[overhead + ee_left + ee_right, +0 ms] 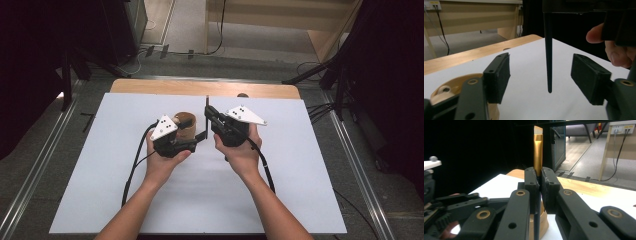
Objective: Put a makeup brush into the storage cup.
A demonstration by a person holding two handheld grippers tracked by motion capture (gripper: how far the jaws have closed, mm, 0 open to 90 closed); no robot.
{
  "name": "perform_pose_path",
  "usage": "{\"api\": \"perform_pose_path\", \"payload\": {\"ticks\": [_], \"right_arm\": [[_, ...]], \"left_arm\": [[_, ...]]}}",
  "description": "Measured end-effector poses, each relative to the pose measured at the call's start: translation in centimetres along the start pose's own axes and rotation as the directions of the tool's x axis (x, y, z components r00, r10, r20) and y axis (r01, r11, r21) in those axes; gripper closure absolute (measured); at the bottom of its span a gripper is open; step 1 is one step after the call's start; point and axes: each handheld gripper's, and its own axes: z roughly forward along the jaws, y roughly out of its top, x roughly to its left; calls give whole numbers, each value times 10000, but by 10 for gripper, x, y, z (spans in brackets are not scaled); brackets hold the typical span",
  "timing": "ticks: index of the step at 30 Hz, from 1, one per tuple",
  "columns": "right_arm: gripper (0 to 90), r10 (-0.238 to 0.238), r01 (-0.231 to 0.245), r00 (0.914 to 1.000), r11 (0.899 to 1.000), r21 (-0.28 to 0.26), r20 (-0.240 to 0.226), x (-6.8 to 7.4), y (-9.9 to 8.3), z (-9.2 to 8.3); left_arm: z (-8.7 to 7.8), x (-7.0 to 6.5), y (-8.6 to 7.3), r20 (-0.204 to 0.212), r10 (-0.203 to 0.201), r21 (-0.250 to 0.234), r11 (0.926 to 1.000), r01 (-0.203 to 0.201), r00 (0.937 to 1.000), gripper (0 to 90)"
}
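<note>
A paintbrush (538,155) with a gold ferrule, pale bristles and a black tapered handle (548,62) stands upright, and my right gripper (540,187) is shut on it just below the ferrule. In the high view that gripper (209,114) sits right of centre with the brush (206,102) rising above it. My left gripper (544,80) is open, and the handle's tip hangs between its pads without touching either. A round wooden holder (449,87) sits under the left jaw. In the high view the holder (185,129) lies beside the left gripper (194,129).
A white sheet (280,190) covers a wooden table (150,86). A person's forearms come in from the bottom edge. The right hand's thumb (614,47) shows close to the left gripper's right jaw. Metal rails and cables lie on the floor around the table.
</note>
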Motion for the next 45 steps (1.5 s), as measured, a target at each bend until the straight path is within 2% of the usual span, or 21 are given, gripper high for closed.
{"api": "perform_pose_path", "payload": {"ticks": [4, 8, 12, 13, 14, 15, 16, 18, 20, 21, 23, 27, 28, 29, 30, 31, 32, 33, 34, 38, 45], "right_arm": [[852, 41, -41, 10000, 10000, -12, -42, 1, 0, -1], [852, -4, 4, 10000, 10000, 17, -95, 2, 0, -1], [852, -66, 67, 9999, 10000, 47, -117, 3, -1, -1], [852, -66, 67, 9999, 10000, 47, -117, 3, -1, -1], [852, -63, 64, 9999, 10000, 63, -138, 3, -1, -1], [852, -52, 53, 9998, 10000, 73, -168, 2, -1, -1], [851, -69, 70, 9998, 9999, 79, -178, 2, -1, -1], [850, -125, 127, 9998, 9999, 89, -169, 2, -1, -1], [844, -150, 155, 9996, 9997, 173, -247, 0, -1, -1], [787, -121, 128, 9994, 9997, 212, -325, -2, -1, -2], [751, -64, 71, 9991, 9999, 151, -424, -3, -1, -2], [548, -379, 351, 9969, 9985, -422, -695, -4, -1, -4], [471, -162, 130, 9957, 9993, -358, -915, -5, -1, -5], [340, -264, 247, 9948, 9995, -193, -981, -10, 1, -6], [340, -264, 247, 9948, 9995, -193, -981, -10, 1, -6], [197, -606, 630, 9967, 9970, 444, -535, -15, 2, -10], [133, -639, 661, 9972, 9960, 599, -386, -17, 2, -13], [133, -639, 661, 9972, 9960, 599, -386, -17, 2, -13], [21, -846, 866, 9923, 9961, 178, -908, -26, -3, -22], [0, -888, 880, 9921, 9960, -134, -881, -36, -8, -32], [0, -1110, 1075, 9896, 9933, -418, -914, -48, -13, -50]], "left_arm": [[8, -2, 5, 102, -126, -57, 9999, 127, 9999, 432], [12, -3, 7, 68, -293, -67, 9995, 293, 9995, 478], [16, -4, 12, 220, -324, -119, 9994, 327, 9992, 595], [17, -4, 13, 271, -402, -98, 9991, 405, 9988, 595], [18, -4, 15, 320, -479, 12, 9989, 479, 9983, 640], [19, -5, 15, 375, -500, 98, 9987, 497, 9980, 798], [19, -5, 16, 448, -487, 139, 9987, 481, 9978, 836], [20, -3, 16, 534, -676, 199, 9976, 666, 9963, 845], [21, -2, 16, 584, -643, 278, 9976, 627, 9962, 849], [21, -3, 15, 516, -604, 369, 9976, 585, 9968, 850], [21, -2, 14, 498, -535, 467, 9976, 512, 9973, 850], [21, 1, 14, 262, -451, 428, 9981, 440, 9986, 850], [21, 1, 15, 240, -443, 385, 9983, 433, 9987, 850], [20, 2, 15, 211, -439, 322, 9986, 432, 9988, 850], [20, 2, 15, 190, -413, 291, 9987, 408, 9990, 850], [18, 3, 16, 164, -298, 210, 9993, 295, 9994, 850], [18, 3, 16, 164, -298, 210, 9993, 295, 9994, 850], [17, 4, 17, 141, -251, 173, 9995, 249, 9996, 850], [15, 6, 18, 85, -240, 48, 9997, 240, 9997, 850], [12, 9, 19, 63, -300, -223, 9993, 301, 9995, 850], [10, 11, 20, -114, -62, -490, 9988, 56, 9999, 850]]}}
